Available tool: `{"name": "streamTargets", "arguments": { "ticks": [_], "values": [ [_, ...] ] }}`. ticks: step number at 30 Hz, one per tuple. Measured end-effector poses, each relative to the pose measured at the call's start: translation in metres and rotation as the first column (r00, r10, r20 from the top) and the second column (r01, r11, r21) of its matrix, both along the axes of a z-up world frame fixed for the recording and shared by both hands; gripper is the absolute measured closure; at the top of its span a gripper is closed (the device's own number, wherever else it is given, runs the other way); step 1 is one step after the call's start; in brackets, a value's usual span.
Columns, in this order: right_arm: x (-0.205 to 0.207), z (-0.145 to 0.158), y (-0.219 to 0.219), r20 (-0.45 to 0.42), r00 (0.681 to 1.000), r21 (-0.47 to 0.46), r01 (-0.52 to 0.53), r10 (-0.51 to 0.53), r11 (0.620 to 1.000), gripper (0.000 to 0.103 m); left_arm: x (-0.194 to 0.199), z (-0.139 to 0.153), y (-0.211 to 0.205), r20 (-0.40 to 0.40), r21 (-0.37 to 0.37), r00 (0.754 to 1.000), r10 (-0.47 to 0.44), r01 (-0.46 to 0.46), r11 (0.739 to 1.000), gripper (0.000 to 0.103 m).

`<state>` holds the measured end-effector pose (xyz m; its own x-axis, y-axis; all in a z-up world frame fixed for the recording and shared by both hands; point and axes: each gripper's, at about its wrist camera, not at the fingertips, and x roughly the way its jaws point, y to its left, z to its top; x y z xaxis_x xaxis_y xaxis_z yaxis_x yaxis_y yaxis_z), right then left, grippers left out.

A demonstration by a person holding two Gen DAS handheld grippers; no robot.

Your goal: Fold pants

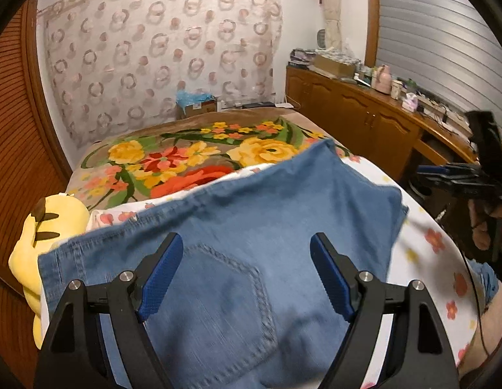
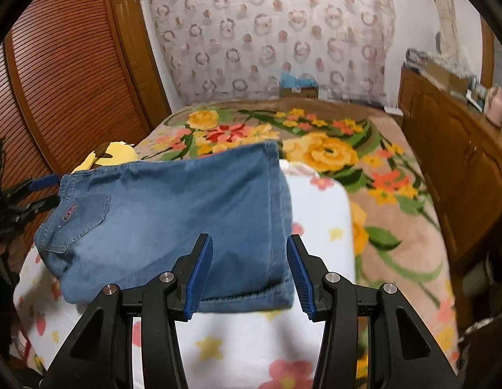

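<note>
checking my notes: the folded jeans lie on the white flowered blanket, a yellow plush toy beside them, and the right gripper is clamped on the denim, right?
Not quite: the right gripper is open, nothing between its pads, as the right wrist view shows. The folded jeans do lie on the white flowered blanket, with the yellow plush toy beside them.

Both wrist views down over pants (image 1: 251, 227)

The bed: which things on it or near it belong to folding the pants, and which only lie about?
For the job: blue jeans, left gripper, right gripper, both with jaws open.

Lying about: yellow plush toy, floral blanket, cardboard box, cluttered wooden cabinet.
</note>
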<state>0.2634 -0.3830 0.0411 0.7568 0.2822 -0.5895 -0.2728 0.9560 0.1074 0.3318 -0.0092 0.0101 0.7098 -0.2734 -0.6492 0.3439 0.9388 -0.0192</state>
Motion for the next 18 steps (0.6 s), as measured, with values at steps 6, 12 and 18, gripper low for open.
{"name": "streamTargets", "arguments": {
  "ticks": [6, 12, 18],
  "values": [
    [0.011, -0.02, -0.004, -0.046, 0.998, -0.006, 0.04, -0.04, 0.999, 0.054, -0.023, -0.013, -0.008, -0.029, -0.007, 0.999, -0.015, 0.015, 1.0, 0.022],
    [0.025, -0.032, -0.006, -0.094, 0.994, -0.001, 0.055, -0.055, 0.998, 0.054, -0.04, -0.026, -0.024, -0.048, 0.016, 0.998, -0.044, 0.045, 0.999, 0.022],
    [0.034, -0.02, 0.013, -0.088, 0.996, -0.007, 0.034, -0.035, 0.999, 0.088, -0.044, -0.029, -0.032, -0.056, 0.024, 0.997, -0.05, 0.052, 0.998, 0.022]
  ]
}}
